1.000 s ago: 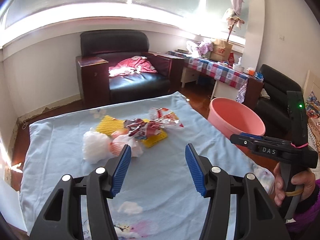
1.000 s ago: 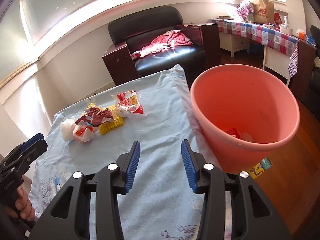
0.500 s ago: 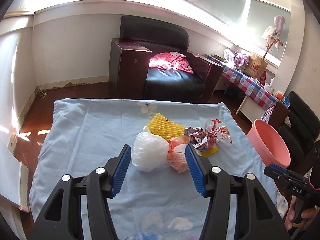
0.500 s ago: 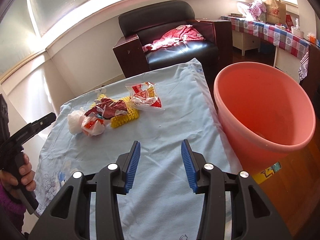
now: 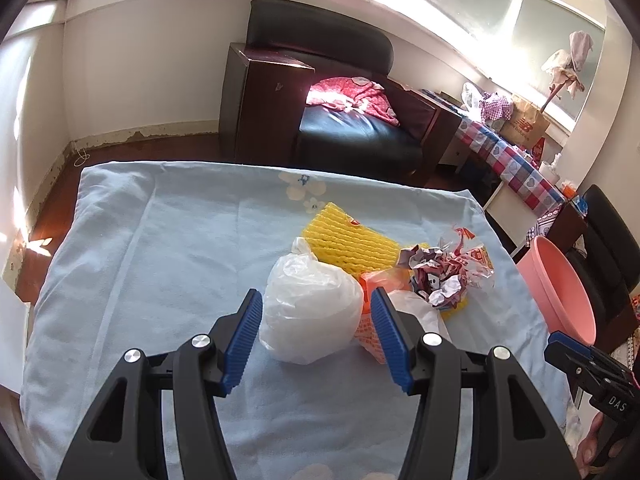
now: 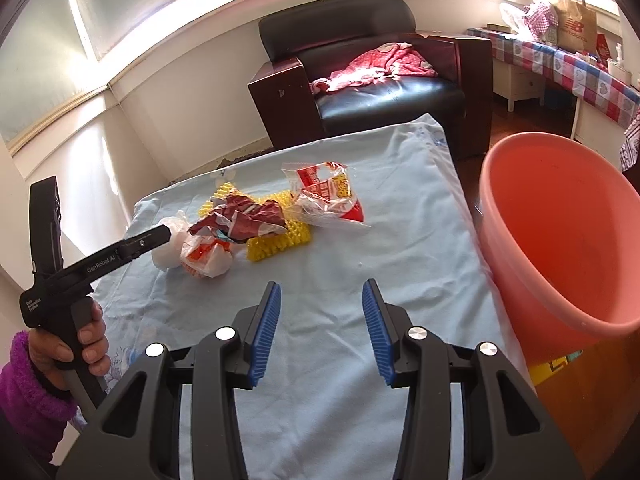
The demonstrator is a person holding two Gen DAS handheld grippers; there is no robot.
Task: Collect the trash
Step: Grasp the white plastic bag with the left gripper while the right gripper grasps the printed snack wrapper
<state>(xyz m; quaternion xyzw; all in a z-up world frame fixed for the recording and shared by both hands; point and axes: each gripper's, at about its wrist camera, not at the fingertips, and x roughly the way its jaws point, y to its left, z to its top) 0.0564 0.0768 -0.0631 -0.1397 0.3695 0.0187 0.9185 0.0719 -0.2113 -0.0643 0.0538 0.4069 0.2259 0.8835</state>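
A pile of trash lies on the light blue cloth: a white plastic bag, yellow foam netting, an orange-and-white bag, a crumpled dark red wrapper and a clear red-printed wrapper. My left gripper is open, its blue pads on either side of the white bag. It also shows in the right wrist view. My right gripper is open and empty above bare cloth, next to the pink bucket.
A dark leather armchair with a red garment stands behind the table. A side table with a checked cloth is at the right. The pink bucket stands off the table's right edge.
My left gripper has swung left and moved forward until its open pads straddle the white bag. My right gripper has drawn back from the bucket a little toward the trash pile.
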